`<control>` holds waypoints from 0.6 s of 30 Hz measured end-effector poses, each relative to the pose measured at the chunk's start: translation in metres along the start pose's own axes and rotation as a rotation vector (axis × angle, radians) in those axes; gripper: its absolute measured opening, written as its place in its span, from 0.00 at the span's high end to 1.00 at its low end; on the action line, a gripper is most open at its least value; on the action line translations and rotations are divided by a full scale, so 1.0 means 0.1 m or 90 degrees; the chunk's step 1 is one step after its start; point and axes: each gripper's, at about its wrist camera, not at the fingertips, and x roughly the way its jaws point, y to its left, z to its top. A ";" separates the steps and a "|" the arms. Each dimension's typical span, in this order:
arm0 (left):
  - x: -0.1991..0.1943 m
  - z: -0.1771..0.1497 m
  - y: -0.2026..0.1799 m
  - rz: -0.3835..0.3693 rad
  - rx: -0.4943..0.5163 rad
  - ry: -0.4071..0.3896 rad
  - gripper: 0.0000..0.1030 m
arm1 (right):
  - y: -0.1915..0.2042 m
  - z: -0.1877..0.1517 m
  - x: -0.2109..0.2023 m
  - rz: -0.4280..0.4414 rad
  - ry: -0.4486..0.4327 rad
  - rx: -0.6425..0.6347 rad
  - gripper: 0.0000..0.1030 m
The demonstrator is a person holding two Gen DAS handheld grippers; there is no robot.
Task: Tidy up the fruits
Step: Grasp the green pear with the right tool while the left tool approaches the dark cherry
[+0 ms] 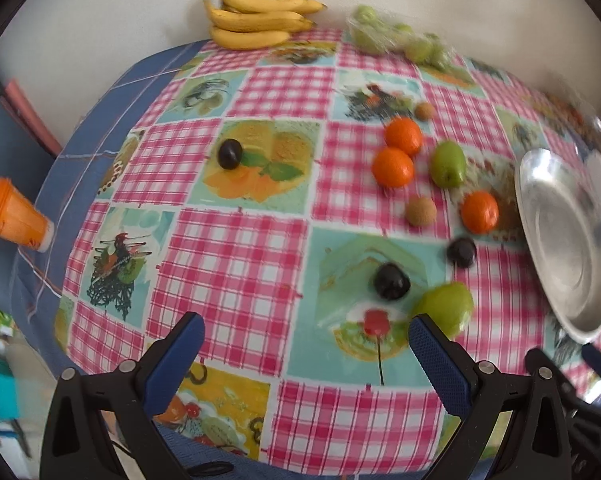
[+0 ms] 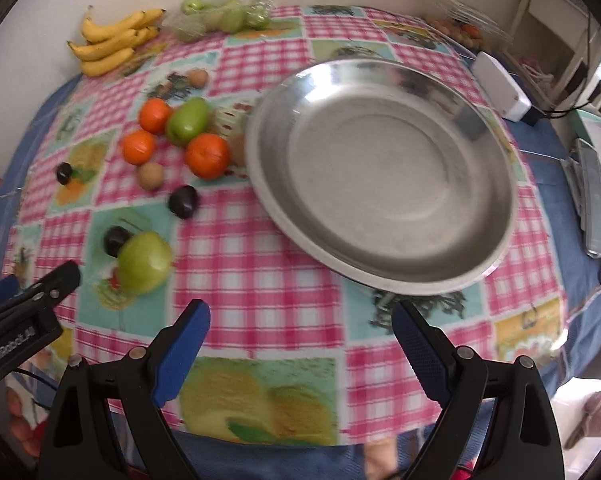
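Note:
Loose fruit lies on a checked tablecloth: three oranges, two green apples, the nearer one by my left gripper, dark plums and brown kiwis. An empty steel plate sits right of the fruit. My left gripper hangs open over the cloth, its right finger just short of the near green apple. My right gripper is open too, above the cloth in front of the plate, holding nothing.
A banana bunch and a clear bag of green fruit lie at the table's far edge by the wall. An orange cup lies off the left side. A white box and flat grey items sit at the right.

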 end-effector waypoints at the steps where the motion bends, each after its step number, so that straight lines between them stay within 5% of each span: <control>1: 0.00 0.01 0.04 -0.003 -0.014 -0.005 0.00 | 0.05 0.01 -0.01 0.012 -0.005 -0.003 0.10; 3: 0.03 0.03 0.15 -0.062 -0.063 -0.041 0.00 | 0.16 0.05 -0.01 0.031 -0.011 -0.012 0.10; 5: 0.05 0.05 0.25 -0.074 -0.082 -0.061 0.00 | 0.27 0.08 0.00 0.051 -0.010 -0.014 0.10; 7: -0.02 0.05 0.35 0.000 -0.056 -0.129 0.00 | 0.36 0.11 0.03 0.077 -0.007 -0.012 0.10; 13: 0.15 0.08 0.54 -0.078 -0.103 -0.023 0.00 | 0.62 0.18 0.14 0.102 0.008 -0.012 0.10; 18: 0.23 0.15 0.53 -0.132 -0.123 0.017 0.00 | 0.75 0.19 0.19 0.092 0.009 -0.018 0.10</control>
